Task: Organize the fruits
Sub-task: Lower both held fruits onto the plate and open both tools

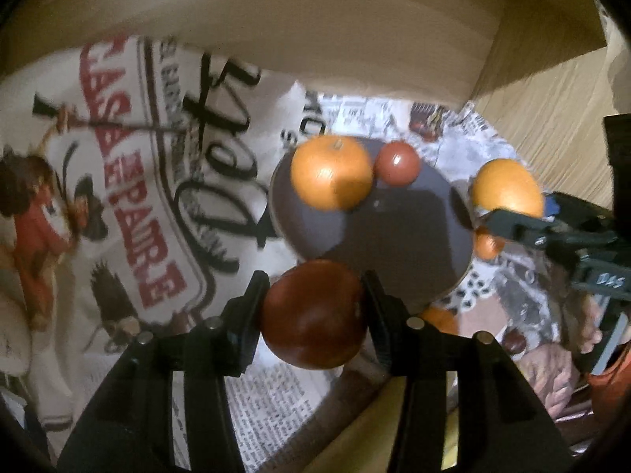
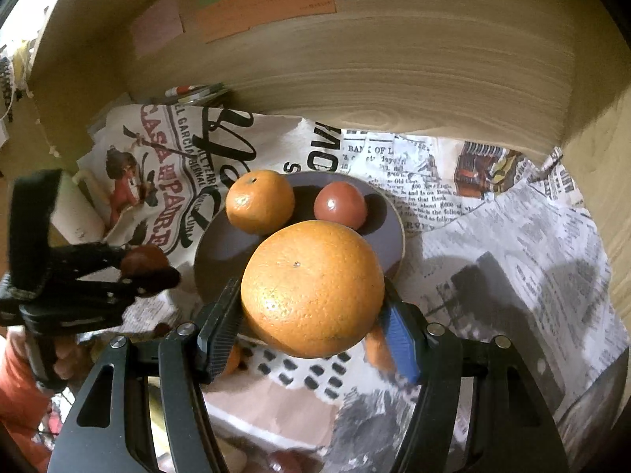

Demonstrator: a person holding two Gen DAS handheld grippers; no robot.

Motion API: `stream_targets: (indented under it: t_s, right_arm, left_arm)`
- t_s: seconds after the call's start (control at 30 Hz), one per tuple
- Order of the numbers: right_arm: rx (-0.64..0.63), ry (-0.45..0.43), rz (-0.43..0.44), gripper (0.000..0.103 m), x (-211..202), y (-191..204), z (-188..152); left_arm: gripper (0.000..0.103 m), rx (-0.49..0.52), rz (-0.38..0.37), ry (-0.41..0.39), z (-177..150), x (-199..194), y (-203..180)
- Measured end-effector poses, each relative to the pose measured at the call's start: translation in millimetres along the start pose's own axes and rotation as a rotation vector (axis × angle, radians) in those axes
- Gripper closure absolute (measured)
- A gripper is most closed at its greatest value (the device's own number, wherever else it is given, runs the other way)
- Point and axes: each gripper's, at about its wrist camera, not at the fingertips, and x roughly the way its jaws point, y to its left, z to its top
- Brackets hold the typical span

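Fruit fills both grips: my left gripper [image 1: 313, 315] clamps a smooth, bruisable red tomato [image 1: 313, 315] across its middle; my right gripper [image 2: 311, 315] squeezes a heavy, firm orange [image 2: 311, 289] at its widest, near the plate [image 2: 221, 252] edge.

Pale wood wall [image 2: 394, 71] (3 paper notes [image 2: 268, 4] stuck) behind newspaper-covered surface [image 2: 512, 244].

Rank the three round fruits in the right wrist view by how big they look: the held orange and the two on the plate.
1. Held orange, largest, though nearest the camera, so partly inflated.
2. Small orange on the plate.
3. Red fruit beside it, smallest; these two sit at similar depth.
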Motion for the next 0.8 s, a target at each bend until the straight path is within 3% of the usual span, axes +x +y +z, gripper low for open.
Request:
stream_targets:
  t_s: [0.27, 0.8]
  right_arm:
    - [-0.030, 0.023, 0.000, 0.041, 17.3, -2.5, 14.6]
    - [-0.077, 0.153, 0.021, 0.041, 64.2, -2.0, 20.0]
  left_arm:
    - [0.055, 0.011, -0.028, -0.016, 24.2, 10.3, -15.0]
    - [0.055, 0.040, -0.034, 0.046, 34.5, 44.6, -21.7]
